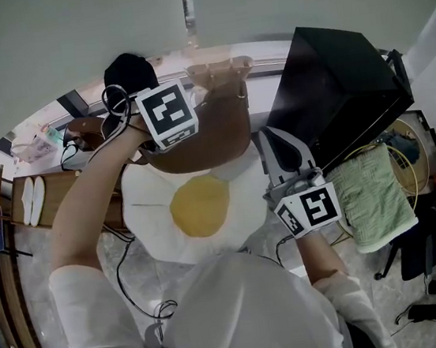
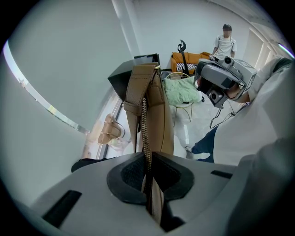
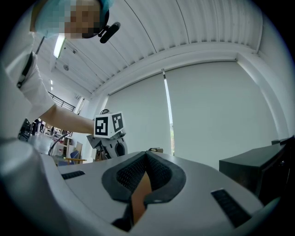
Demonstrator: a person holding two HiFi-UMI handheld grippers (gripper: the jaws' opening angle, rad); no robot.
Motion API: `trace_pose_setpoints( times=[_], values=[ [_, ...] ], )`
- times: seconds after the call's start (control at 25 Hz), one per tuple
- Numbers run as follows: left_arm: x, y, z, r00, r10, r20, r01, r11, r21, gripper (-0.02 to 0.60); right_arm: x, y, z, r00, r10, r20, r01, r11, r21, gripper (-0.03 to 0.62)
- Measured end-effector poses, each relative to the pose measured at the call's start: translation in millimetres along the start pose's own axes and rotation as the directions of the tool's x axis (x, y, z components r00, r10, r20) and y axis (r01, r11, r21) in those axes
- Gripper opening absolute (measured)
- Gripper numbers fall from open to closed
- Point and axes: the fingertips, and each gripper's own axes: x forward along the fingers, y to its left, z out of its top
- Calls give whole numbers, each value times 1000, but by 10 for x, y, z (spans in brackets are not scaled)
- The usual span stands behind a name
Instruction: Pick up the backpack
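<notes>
While left claw (image 2: pixel 148 184) tips steeply down and right claw (image 3: pixel 138 193) sits level, both clamp the backpack (image 2: pixel 159 115)

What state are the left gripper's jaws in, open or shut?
Shut on the backpack. In the left gripper view, the left gripper has its jaws pinching the bag's brown zippered edge with no gap.

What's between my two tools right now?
The brown backpack, seen in the head view; left tool and right tool each clamp a part of it.
</notes>
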Motion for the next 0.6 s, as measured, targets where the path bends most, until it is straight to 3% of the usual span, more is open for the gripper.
trace_pose_setpoints(
  times=[0.6],
  values=[
    [17, -55, 26, 1000, -8, -11, 8, 1000, 4, 43, -25, 27, -20, 1000, -6, -14, 6, 1000, -5, 20]
  ],
)
